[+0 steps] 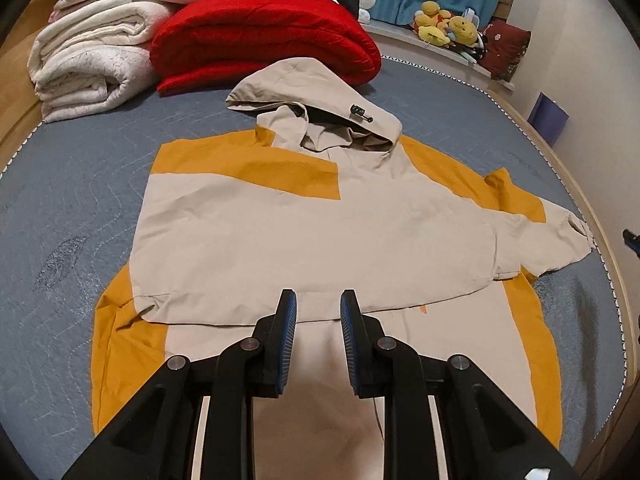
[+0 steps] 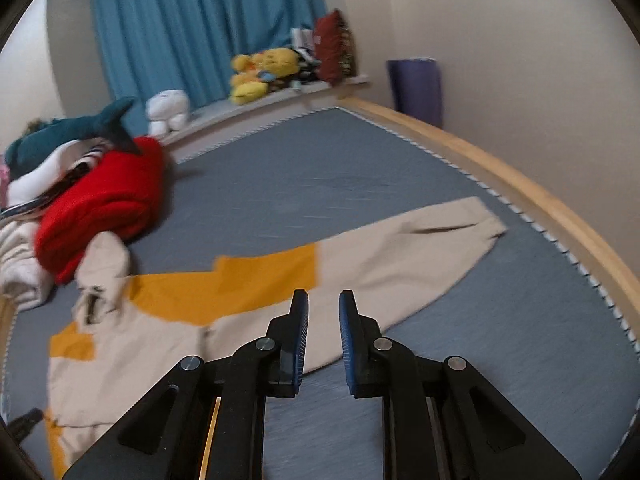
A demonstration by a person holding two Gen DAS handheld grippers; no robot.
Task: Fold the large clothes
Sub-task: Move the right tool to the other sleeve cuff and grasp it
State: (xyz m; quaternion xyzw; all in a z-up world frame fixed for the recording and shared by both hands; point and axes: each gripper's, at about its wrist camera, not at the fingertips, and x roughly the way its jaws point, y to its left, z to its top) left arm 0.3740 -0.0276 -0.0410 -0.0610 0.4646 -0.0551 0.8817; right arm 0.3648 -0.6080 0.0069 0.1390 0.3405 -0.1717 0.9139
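Left gripper [image 1: 318, 300]: released, jaws parted, nothing held, poised over the lower front of the jacket [image 1: 312, 232]. Right gripper [image 2: 323, 300]: also released, jaws apart, nothing between them, positioned just off the edge of the outstretched sleeve [image 2: 420, 248].

Jacket is laid flat on the bed [image 1: 80, 184], beige with mustard panels. One sleeve is seen folded across the chest in the left wrist view; hood [image 1: 316, 108] is spread at the far end. In the right wrist view the other sleeve is extended toward the wooden bed rail [image 2: 520, 184].

Beyond the hood: red blanket [image 1: 264, 40], folded, and white blanket [image 1: 88, 56] beside it. Plush toys [image 1: 448, 26] are lined on the ledge by the blue curtain [image 2: 200, 28]. Right view is motion-blurred.
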